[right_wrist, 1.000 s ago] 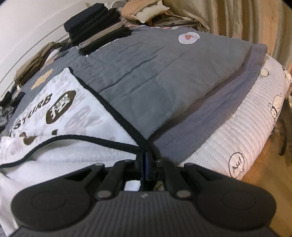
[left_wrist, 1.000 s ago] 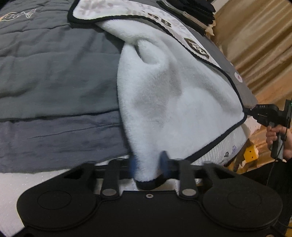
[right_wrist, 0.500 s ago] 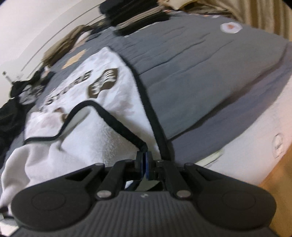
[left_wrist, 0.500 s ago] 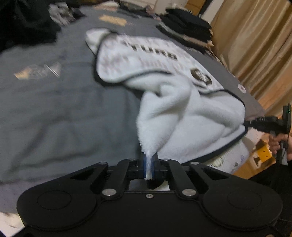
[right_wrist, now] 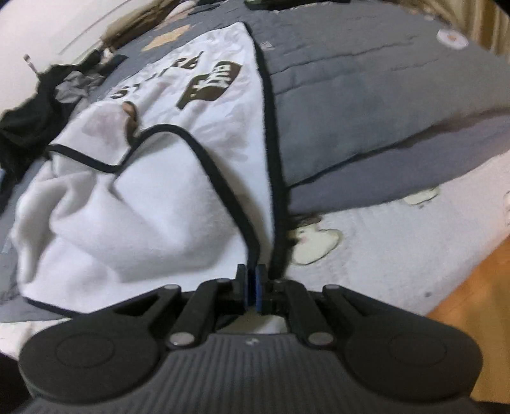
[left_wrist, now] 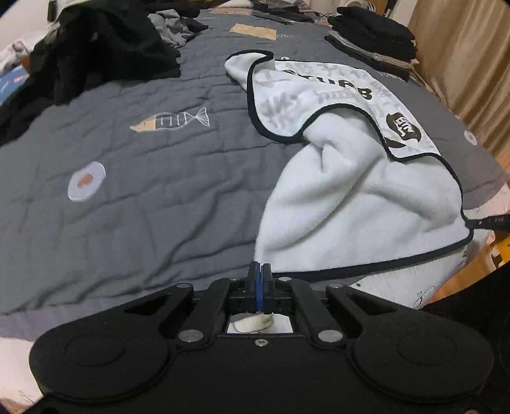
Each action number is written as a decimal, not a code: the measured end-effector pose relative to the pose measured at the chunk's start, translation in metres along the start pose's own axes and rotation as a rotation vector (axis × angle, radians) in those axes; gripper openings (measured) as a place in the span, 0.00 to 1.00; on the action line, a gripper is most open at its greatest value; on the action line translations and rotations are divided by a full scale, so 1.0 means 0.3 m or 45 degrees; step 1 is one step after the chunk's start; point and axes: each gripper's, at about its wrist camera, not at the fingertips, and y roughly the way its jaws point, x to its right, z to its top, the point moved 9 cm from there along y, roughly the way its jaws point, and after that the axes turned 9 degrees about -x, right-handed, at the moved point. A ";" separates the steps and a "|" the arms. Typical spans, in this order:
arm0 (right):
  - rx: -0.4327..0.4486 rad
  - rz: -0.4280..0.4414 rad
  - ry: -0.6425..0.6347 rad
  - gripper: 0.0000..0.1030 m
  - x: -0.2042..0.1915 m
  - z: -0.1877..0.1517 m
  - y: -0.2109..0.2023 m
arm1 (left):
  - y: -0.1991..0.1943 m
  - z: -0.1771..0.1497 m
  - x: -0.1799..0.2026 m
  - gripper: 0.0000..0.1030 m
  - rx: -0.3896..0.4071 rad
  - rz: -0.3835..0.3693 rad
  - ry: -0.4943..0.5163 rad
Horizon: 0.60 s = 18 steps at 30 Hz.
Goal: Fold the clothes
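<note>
The grey quilt [left_wrist: 134,191] lies open left of the white blanket [left_wrist: 350,197]. A dark clothes heap [left_wrist: 105,47] and folded stack [left_wrist: 376,28] crowd its far end.

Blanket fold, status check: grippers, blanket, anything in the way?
Both hand-held grippers shut: left, right, each pinching a blanket corner. Blanket half lifted off quilt. Nothing blocking.

White fleece garment [left_wrist: 360,203] in left gripper [left_wrist: 259,270]

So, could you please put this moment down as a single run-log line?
step: folding white fleece blanket on grey quilt | left gripper: shut on blanket corner | right gripper: shut on black-trimmed corner | blanket: partly folded over
</note>
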 end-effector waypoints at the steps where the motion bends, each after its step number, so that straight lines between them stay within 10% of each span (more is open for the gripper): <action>1: 0.035 -0.040 -0.009 0.05 0.002 0.013 -0.013 | -0.002 0.004 0.017 0.02 0.022 -0.015 0.000; 4: 0.131 -0.134 -0.001 0.09 0.026 0.055 -0.068 | -0.010 0.041 0.089 0.07 0.119 -0.058 0.023; 8: 0.270 -0.102 0.021 0.36 0.029 0.119 -0.166 | -0.005 0.090 0.172 0.54 0.250 -0.108 0.062; 18: 0.449 0.123 -0.206 0.45 -0.265 0.291 -0.210 | 0.066 0.319 0.218 0.55 0.510 -0.156 -0.066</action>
